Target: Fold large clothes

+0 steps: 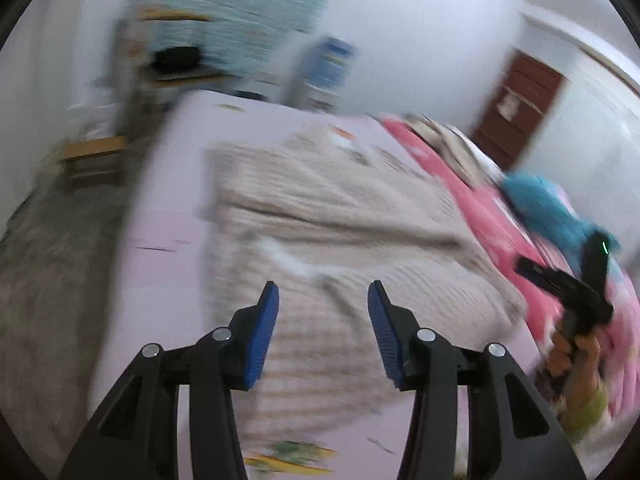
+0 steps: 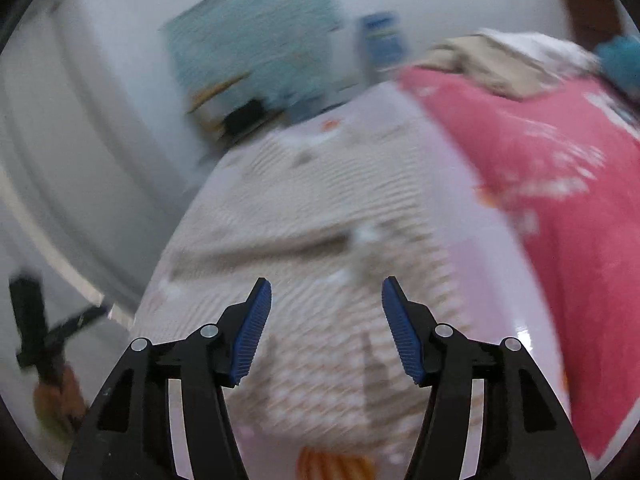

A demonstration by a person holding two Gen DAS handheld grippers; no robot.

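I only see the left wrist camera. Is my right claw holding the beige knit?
Observer: No. The right claw is open, with nothing between its pads. The beige knit lies spread beneath it.
Operator: Where's my left hand? My camera can't see it.
Observer: Your left hand shows at the lower-left edge of the right wrist view, wrapped around its black handle, off to the side of the knit.
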